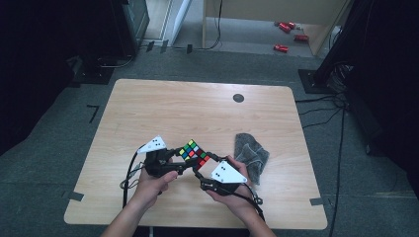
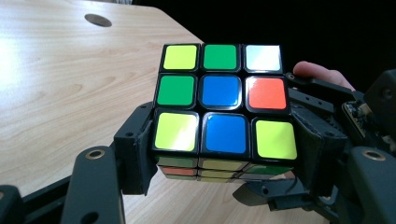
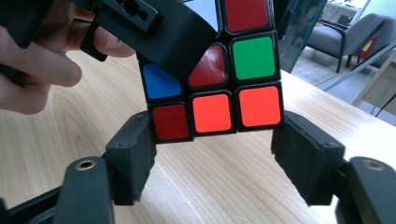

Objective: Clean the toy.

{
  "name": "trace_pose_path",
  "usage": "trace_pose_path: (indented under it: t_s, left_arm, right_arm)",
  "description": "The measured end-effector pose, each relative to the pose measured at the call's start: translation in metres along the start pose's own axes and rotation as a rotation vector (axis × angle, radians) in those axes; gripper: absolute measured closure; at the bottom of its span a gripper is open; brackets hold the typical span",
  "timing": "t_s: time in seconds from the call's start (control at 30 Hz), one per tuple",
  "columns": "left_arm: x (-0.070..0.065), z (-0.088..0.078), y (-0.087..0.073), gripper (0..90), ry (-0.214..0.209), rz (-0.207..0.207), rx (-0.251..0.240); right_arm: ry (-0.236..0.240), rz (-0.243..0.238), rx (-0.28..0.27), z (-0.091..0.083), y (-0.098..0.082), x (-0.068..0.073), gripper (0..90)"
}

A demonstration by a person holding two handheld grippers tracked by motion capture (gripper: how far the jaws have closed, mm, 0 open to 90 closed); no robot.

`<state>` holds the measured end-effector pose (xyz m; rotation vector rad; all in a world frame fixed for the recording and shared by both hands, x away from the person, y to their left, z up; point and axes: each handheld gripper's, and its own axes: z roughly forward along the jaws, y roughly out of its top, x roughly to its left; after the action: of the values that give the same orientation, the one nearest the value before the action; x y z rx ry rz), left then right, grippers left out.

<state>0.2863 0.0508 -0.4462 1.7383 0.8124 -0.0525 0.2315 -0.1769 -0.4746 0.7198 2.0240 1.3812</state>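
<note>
Above the near middle of the pale wooden table, a six-coloured plastic puzzle cube with black edges is held up off the surface between the two hand-held grippers. As a cube it has no long axis; in the high view it sits turned corner-on, one corner pointing away from the person and one mixed-colour face tipped upward. The left gripper is clenched on the cube's lowest layer, its black pads pressed against two opposite sides, so that in the left gripper view a face of yellow, green, white, blue and orange tiles looks straight at that camera. The right gripper meets the cube from the other side: its jaws bracket the bottom row of red and orange tiles, the left pad touching or almost touching the red corner tile and the right pad standing just clear of the orange one, so this gripper is released, not grasping. Fingers of the left hand show beside the left gripper's black jaw, which crosses that face of the cube. A crumpled grey cloth lies on the table just right of the right hand, and a small dark round hole sits near the far edge. No container is on the table.
</note>
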Motion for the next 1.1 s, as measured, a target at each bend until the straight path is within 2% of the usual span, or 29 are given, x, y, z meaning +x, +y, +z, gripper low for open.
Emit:
trace_pose_path:
  t_s: [0.1,0.13,0.23,0.3,0.4,0.43,0.5,0.6,0.67,0.77,0.87,0.93,1.0,1.1]
  left_arm:
    - [0.0,0.002,-0.001,34.7,-0.006,-0.011,0.012]
    - [0.001,0.002,-0.001,34.6,-0.008,-0.017,0.014]
    - [0.002,0.003,-0.001,34.6,-0.013,-0.04,0.01]
    - [0.004,0.003,-0.001,34.4,-0.022,-0.047,0.019]
    - [0.007,0.003,-0.001,33.5,-0.054,-0.048,0.016]
    - [0.007,0.002,-0.002,32.3,-0.058,-0.036,0.008]
    - [0.007,0.0,-0.002,29.3,-0.045,-0.014,-0.009]
    - [0.009,-0.003,-0.001,25.2,-0.05,-0.014,-0.038]
    - [0.014,-0.01,0.001,24.2,-0.05,-0.018,-0.081]
    - [0.017,-0.015,0.002,21.8,-0.036,0.016,-0.104]
    - [0.016,-0.017,0.0,19.4,-0.009,0.082,-0.098]
    - [0.014,-0.015,-0.002,19.1,0.01,0.131,-0.08]
    - [0.011,-0.011,-0.005,18.9,0.035,0.194,-0.057]
    - [0.004,-0.006,-0.01,19.0,0.105,0.321,-0.029]
  right_arm:
    - [-0.051,-0.054,-0.001,0.001,0.0,0.004,23.7]
    - [-0.065,-0.072,-0.002,0.001,0.0,0.005,24.5]
    - [-0.057,-0.091,-0.007,0.0,-0.001,0.007,34.4]
    - [-0.061,-0.108,-0.003,0.0,0.0,0.008,34.8]
    - [-0.063,-0.11,0.004,0.0,0.0,0.008,35.2]
    - [-0.06,-0.102,0.003,-0.001,0.001,0.007,35.2]
    - [-0.055,-0.084,0.006,-0.001,0.002,0.005,35.3]
    - [-0.062,-0.067,0.025,-0.002,0.001,0.0,35.4]
    - [-0.068,-0.059,0.041,-0.003,0.0,-0.005,35.4]
    - [-0.079,-0.015,0.045,-0.005,0.001,-0.015,35.5]
    - [-0.081,0.058,0.039,-0.011,0.005,-0.026,35.4]
    - [-0.064,0.1,0.022,-0.017,0.009,-0.032,35.4]
    - [-0.059,0.126,0.011,-0.021,0.013,-0.034,35.4]
    - [-0.044,0.17,-0.008,-0.023,0.017,-0.036,35.4]
